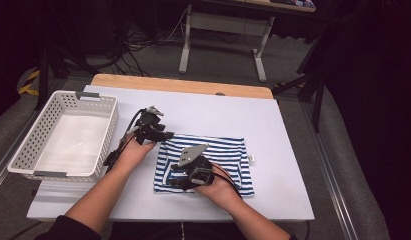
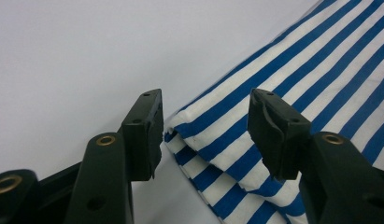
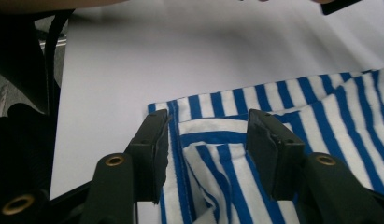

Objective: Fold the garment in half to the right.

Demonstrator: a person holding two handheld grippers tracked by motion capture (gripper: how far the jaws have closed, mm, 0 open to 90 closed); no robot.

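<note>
A blue-and-white striped cloth [image 1: 228, 152] lies folded on the white table top [image 1: 273, 115]. My left gripper [image 1: 169, 135] is at the cloth's far left corner. In the left gripper view its jaws [image 2: 206, 135] stand apart, with the folded corner of the cloth [image 2: 320, 70] between them. My right gripper [image 1: 173, 181] is low over the cloth's near left part. In the right gripper view its jaws [image 3: 208, 149] stand apart astride a folded edge of the cloth [image 3: 320, 112]. Neither pair of pads visibly presses the fabric.
A white perforated basket [image 1: 23, 150] stands at the table's left edge. A wooden strip [image 1: 183, 85] runs along the far edge of the table. Bare white surface lies behind and to the right of the cloth.
</note>
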